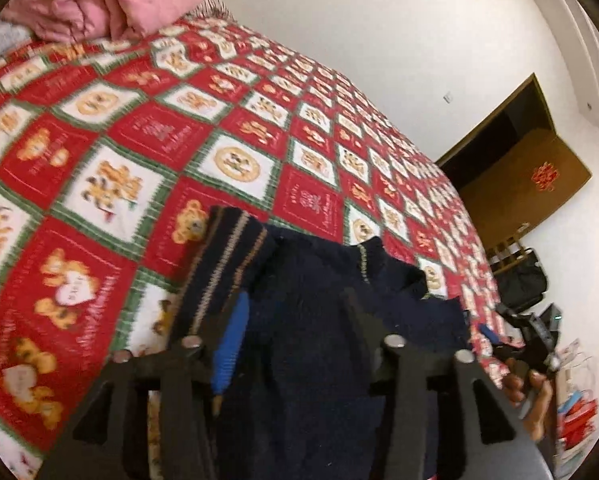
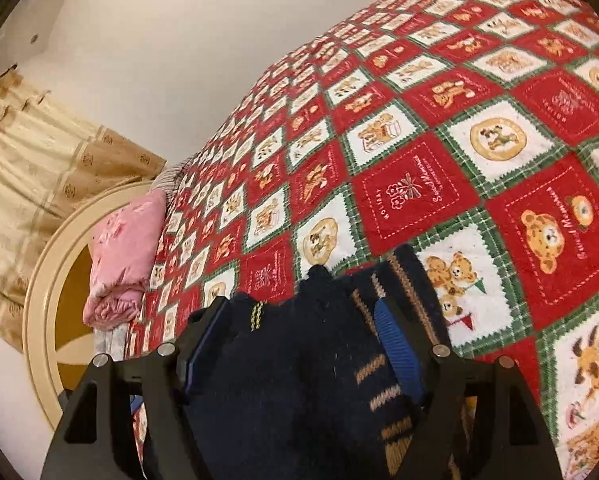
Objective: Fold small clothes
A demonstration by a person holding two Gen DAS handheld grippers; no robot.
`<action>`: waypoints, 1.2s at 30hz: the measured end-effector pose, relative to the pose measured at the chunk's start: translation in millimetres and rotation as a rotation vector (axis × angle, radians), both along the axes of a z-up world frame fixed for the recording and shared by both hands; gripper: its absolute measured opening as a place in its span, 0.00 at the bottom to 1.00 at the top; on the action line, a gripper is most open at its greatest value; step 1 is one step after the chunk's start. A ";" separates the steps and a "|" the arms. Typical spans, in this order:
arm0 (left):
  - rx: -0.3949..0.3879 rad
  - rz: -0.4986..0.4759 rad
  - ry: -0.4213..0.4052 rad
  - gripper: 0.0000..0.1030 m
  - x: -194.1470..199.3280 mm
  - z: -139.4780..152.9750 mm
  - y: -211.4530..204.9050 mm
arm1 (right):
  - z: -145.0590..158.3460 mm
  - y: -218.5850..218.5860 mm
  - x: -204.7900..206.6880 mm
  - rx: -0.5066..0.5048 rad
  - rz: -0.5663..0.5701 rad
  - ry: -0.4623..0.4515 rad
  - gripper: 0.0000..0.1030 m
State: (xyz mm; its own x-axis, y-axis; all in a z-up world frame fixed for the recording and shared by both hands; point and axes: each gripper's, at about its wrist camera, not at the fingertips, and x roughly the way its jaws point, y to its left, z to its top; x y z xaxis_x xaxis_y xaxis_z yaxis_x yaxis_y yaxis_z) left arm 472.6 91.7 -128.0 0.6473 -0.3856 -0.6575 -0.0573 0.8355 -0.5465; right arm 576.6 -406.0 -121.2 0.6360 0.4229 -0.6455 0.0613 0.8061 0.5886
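While poised nose-down over the bed, caught with jaws of the left gripper parted about halfway and those of the right gripper wider, both straddling rather than visibly pinching the navy knit sweater, bunched directly beneath and just ahead, neither hand nearer. Apparently stretched side to side from one gripper to the other. Beyond, open room across the red teddy-bear bedspread — pink bedding well apart at the far left, bed's edge close past the right gripper.

Navy sweater with tan stripes, red-green-white teddy-bear quilt, pink pillow
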 end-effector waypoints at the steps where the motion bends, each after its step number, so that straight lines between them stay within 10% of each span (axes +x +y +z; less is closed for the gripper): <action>1: 0.032 0.003 -0.012 0.54 -5.9 2.9 -1.6 | 1.8 2.4 -5.3 -0.024 0.010 0.000 0.72; 12: 0.285 -0.041 -0.041 0.55 -73.8 -1.7 -5.0 | -2.9 -8.2 -133.8 -0.205 0.113 0.012 0.71; 20: 0.292 -0.047 -0.025 0.55 -123.6 -24.8 13.9 | -19.8 -15.4 -192.9 -0.188 0.168 0.025 0.62; 27: 0.363 -0.089 0.051 0.40 -113.8 -51.6 -1.8 | -41.4 -3.5 -180.5 -0.293 0.123 0.103 0.14; 34: 0.374 -0.074 0.056 0.47 -114.8 -47.4 -2.8 | -39.7 -11.6 -181.7 -0.262 0.113 0.112 0.18; 36: 0.335 -0.044 0.049 0.62 -119.3 -44.5 5.2 | -38.3 -16.7 -185.2 -0.245 0.089 0.116 0.56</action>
